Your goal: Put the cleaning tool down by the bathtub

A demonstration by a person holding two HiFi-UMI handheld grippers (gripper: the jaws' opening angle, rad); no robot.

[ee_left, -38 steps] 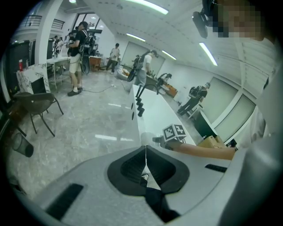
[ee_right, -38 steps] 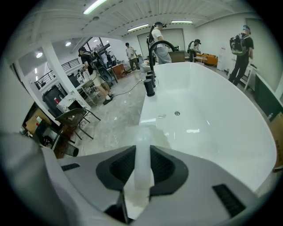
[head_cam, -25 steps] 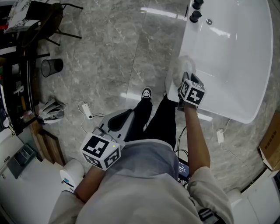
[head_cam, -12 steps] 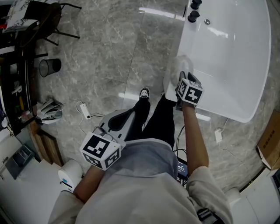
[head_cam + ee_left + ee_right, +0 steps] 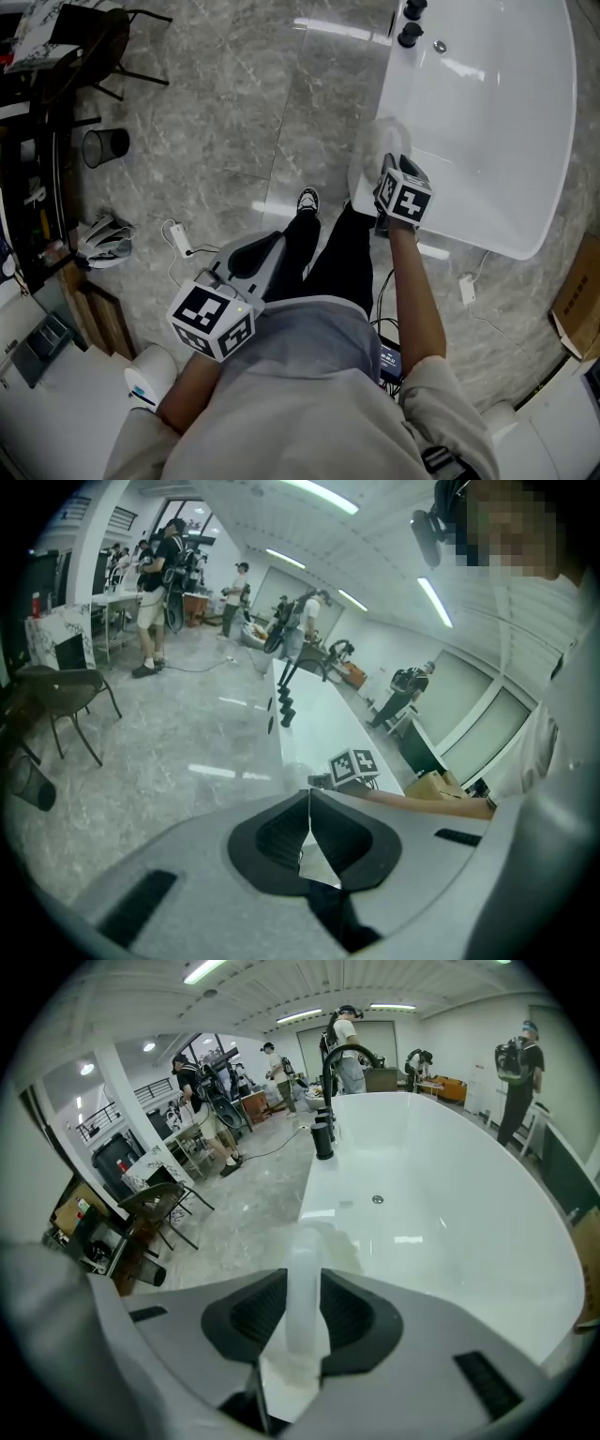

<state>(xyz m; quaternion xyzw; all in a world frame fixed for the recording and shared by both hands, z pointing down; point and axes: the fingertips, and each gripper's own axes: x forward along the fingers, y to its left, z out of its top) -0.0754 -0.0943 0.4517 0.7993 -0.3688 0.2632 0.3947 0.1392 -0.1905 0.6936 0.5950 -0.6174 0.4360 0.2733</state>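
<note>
Barely anything has shifted in the last second: your right hand-held gripper (image 5: 304, 1272) still hangs at the bathtub's (image 5: 497, 122) near rim. Its jaws are clamped on the translucent handle of the cleaning tool (image 5: 302, 1241), whose pale head hovers just outside the bathtub wall. So the put-down is not yet done, and lowering it beside the bathtub likely remains. Your left hand-held gripper (image 5: 309, 794) is closed on nothing, well away from the bathtub. The floor (image 5: 234, 112) is glossy grey marble, with a wire bin (image 5: 105, 145) far from the bathtub.
</note>
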